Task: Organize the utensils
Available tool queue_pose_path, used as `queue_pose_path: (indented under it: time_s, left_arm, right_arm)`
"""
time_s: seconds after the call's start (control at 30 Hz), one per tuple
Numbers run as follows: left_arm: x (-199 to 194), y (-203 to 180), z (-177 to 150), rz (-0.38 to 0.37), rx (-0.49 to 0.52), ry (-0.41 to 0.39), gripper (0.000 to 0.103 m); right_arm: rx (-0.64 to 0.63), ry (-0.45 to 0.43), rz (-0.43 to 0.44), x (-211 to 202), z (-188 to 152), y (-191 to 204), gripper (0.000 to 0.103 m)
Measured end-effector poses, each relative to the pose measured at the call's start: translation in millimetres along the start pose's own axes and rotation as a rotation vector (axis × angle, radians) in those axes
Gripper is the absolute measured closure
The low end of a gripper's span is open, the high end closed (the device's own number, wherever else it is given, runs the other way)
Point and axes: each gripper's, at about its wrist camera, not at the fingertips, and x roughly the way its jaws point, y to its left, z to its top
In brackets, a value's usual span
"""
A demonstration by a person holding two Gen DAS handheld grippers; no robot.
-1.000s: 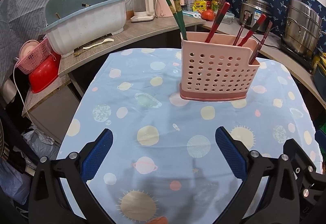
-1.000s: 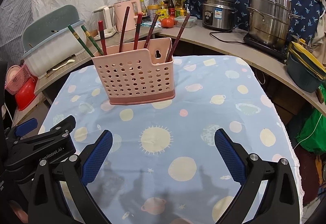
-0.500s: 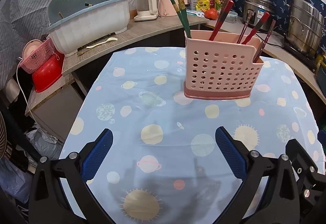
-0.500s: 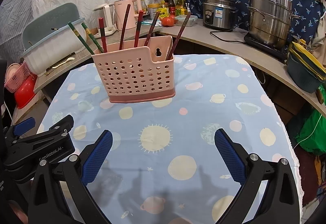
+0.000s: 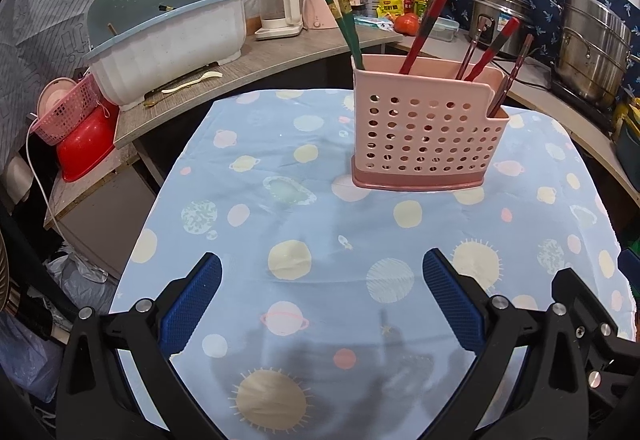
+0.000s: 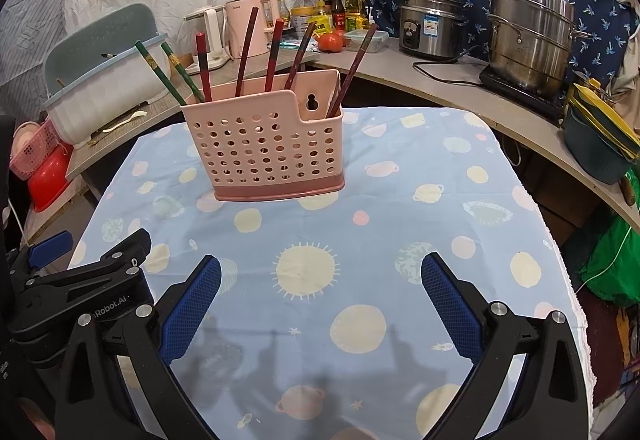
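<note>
A pink perforated utensil holder (image 5: pixel 424 136) stands upright on the blue planet-print tablecloth (image 5: pixel 304 240); it also shows in the right wrist view (image 6: pixel 268 148). Green chopsticks (image 5: pixel 344 16) lean out at its left end and several red and brown chopsticks (image 5: pixel 424 28) stand along the rest. The chopsticks also show in the right wrist view (image 6: pixel 248 52). My left gripper (image 5: pixel 320 300) is open and empty above the cloth, well short of the holder. My right gripper (image 6: pixel 320 300) is open and empty too, with the left gripper's body (image 6: pixel 80 292) beside it.
A white and teal dish tub (image 5: pixel 168 36) with a pale spoon (image 5: pixel 192 82) in front sits on the curved counter. A kettle (image 5: pixel 280 8), bottles, a tomato, a rice cooker (image 6: pixel 430 24) and steel pots (image 6: pixel 532 40) line the counter. A red basin (image 5: pixel 84 144) sits lower left.
Both grippers have drawn back slightly from the holder and stayed open. The holder and chopsticks have not moved.
</note>
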Motion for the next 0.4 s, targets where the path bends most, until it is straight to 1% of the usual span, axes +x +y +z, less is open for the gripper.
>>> queue_pose_path:
  time_s: [0.4]
  left_arm:
    - [-0.5, -3.3, -1.1, 0.004, 0.022, -0.008, 0.007]
  right_arm:
    - [-0.002, 0.000, -0.002, 0.5, -1.3, -0.4, 0.006]
